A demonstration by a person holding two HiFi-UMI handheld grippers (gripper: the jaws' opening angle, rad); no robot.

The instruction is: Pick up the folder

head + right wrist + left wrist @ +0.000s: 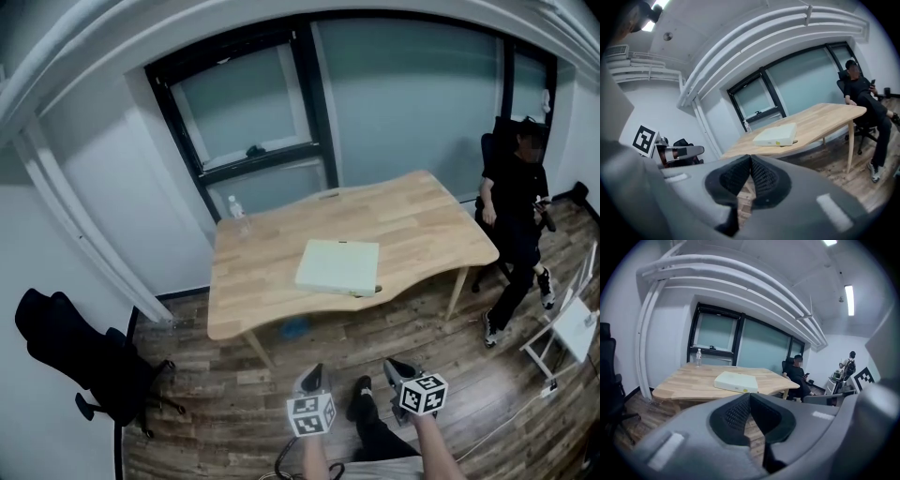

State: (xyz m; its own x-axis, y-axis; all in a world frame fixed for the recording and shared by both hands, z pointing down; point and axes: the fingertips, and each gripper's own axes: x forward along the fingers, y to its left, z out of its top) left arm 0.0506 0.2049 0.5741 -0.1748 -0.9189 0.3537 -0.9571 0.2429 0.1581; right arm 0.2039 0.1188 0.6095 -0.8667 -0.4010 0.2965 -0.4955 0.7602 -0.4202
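The folder (338,266) is a pale, flat, box-like thing lying near the front edge of the wooden table (253,281); it also shows as folder (736,381) and folder (776,135) in the gripper views. My left gripper (315,376) and right gripper (395,367) hover over the floor short of the table, well apart from the folder. Both are shut with nothing between the pads, as the left gripper (749,397) and right gripper (750,159) views show.
A water bottle (235,207) stands at the table's far left corner. A person (514,202) sits on a chair at the table's right end. A black office chair (80,361) stands left on the wood floor. A white rack (572,328) is at the right.
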